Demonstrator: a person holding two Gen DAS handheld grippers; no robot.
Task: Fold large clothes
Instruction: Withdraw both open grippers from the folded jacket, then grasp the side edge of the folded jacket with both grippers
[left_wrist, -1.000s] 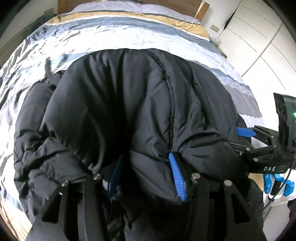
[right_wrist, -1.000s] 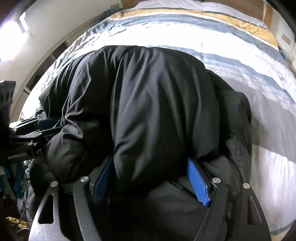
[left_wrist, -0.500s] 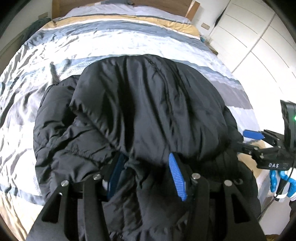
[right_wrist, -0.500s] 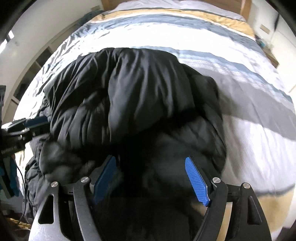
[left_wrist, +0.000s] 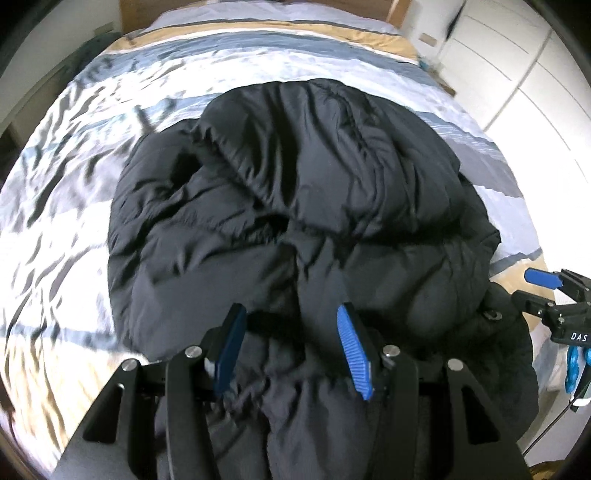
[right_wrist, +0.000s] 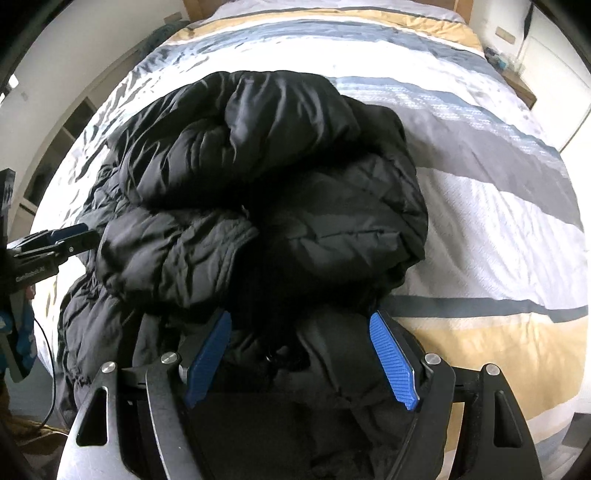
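Note:
A black puffer jacket (left_wrist: 295, 206) lies folded in a bulky heap on the striped bed; it also shows in the right wrist view (right_wrist: 266, 192). My left gripper (left_wrist: 290, 332) is open, its blue pads apart just above the jacket's near edge, holding nothing. My right gripper (right_wrist: 301, 339) is open too, wide apart over the near part of the jacket. The right gripper also shows at the right edge of the left wrist view (left_wrist: 546, 291), and the left gripper shows at the left edge of the right wrist view (right_wrist: 66, 240).
The bed's cover (left_wrist: 92, 184) has white, grey, blue and tan stripes, also in the right wrist view (right_wrist: 498, 221). White wardrobe doors (left_wrist: 535, 74) stand to the right. A wooden headboard (left_wrist: 258, 7) is at the far end. Shelves (right_wrist: 48, 147) line the left wall.
Both grippers have let go of the jacket's folded-over part and drawn back toward me. The jacket has dropped onto itself and now lies lower and farther from the cameras.

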